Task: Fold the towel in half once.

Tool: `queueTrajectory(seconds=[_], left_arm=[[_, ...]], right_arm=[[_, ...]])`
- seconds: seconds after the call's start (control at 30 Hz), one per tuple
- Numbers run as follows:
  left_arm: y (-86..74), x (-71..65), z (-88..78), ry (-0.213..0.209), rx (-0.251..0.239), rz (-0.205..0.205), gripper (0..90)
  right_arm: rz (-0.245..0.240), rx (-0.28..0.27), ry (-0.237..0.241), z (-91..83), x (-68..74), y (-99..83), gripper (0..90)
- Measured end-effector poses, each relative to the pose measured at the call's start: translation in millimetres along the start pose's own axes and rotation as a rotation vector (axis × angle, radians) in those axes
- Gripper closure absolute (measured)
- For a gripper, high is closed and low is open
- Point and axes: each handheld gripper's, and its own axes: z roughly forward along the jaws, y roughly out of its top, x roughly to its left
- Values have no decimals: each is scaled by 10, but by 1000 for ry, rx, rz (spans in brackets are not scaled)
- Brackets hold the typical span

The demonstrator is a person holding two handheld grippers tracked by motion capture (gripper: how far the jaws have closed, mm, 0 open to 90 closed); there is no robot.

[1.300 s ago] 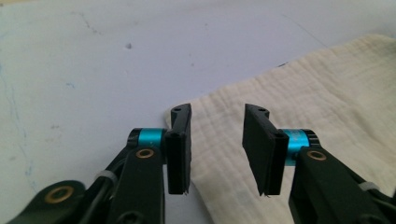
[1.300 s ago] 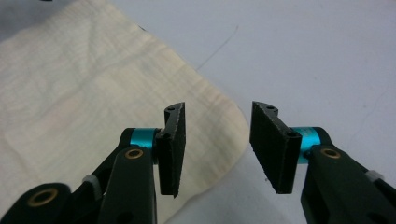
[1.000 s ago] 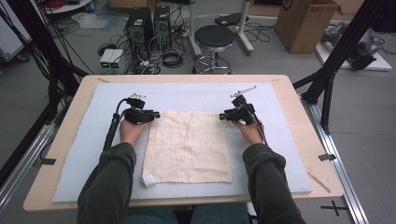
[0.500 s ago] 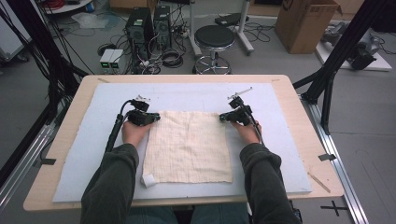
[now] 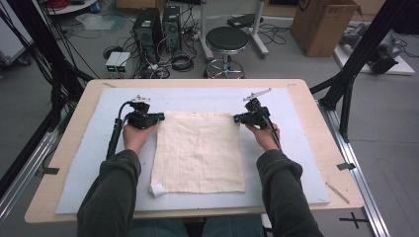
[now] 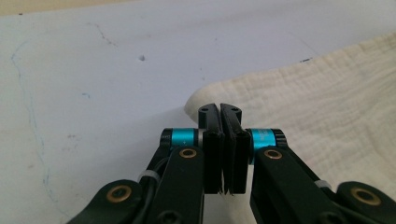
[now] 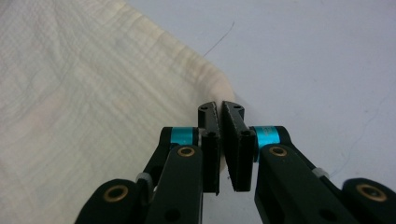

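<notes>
A cream waffle-weave cloth (image 5: 197, 150) lies flat on a pale blue mat (image 5: 296, 148) on the wooden table (image 5: 321, 136). My left gripper (image 5: 160, 117) is at the cloth's far left corner. In the left gripper view the jaws (image 6: 219, 109) stand pressed together on the corner of the cloth (image 6: 317, 93). At the far right corner, my right gripper (image 5: 236, 118) is shut too. In the right gripper view, the edge of the cloth (image 7: 93, 93) runs in between the jaws of that gripper (image 7: 220, 107). Both hands rest low on the mat.
A small white tag (image 5: 157, 188) sticks out at the cloth's near left corner. Beyond the table's far edge are a black stool (image 5: 226, 39), computer cases (image 5: 158, 22) and a cardboard box (image 5: 323, 24). Black frame posts (image 5: 346, 84) stand beside the table.
</notes>
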Motion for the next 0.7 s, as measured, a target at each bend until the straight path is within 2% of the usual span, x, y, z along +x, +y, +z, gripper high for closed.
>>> queueTrajectory(seconds=[0.1, 0.2, 0.33, 0.47, 0.7], left_arm=[[30, 13, -62, -5, -26, -7, 873], [61, 48, -154, -12, -60, -20, 873], [70, 44, -221, -27, -61, -8, 873], [62, -7, -249, -38, -61, 20, 873], [26, -20, -330, -48, -78, 16, 873]], right_arm=[[-9, -9, 1, -46, 26, 77, 855], [-21, -47, 3, -120, 49, 170, 855], [-20, -64, 9, -162, 61, 210, 855], [-15, -44, 19, -153, 82, 201, 855], [-15, -66, 43, -238, 89, 199, 855]])
